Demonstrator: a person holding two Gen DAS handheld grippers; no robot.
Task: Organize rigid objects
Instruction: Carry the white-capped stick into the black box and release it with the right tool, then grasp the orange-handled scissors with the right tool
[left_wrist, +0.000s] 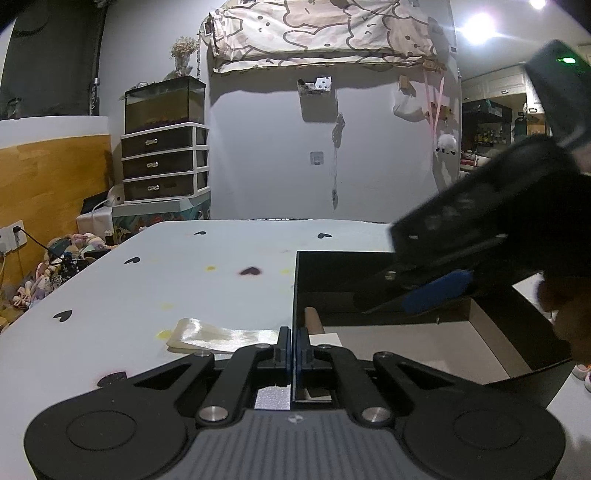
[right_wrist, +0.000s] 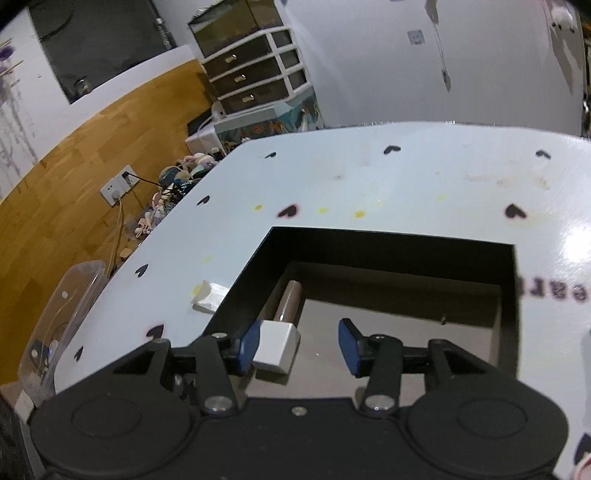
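Note:
A black open box (right_wrist: 388, 251) with a grey floor sits on the pale table. In it lie a white block (right_wrist: 277, 347) and a brownish cylinder (right_wrist: 290, 299) against the left wall. My right gripper (right_wrist: 300, 345) hangs inside the box, open; the white block rests beside its left pad (right_wrist: 251, 345), well apart from the right pad. In the left wrist view my left gripper (left_wrist: 294, 349) is shut on the box's thin left wall (left_wrist: 294, 295). The cylinder (left_wrist: 314, 319) and block (left_wrist: 325, 338) show just behind it, and the right gripper's blue pad (left_wrist: 439, 291) reaches in from the right.
A translucent film scrap (left_wrist: 221, 338) lies on the table (left_wrist: 184, 280) just left of the box. A clear plastic container (right_wrist: 62, 314) stands at the table's left edge. Drawers, a tank and toys sit on the floor beyond that edge.

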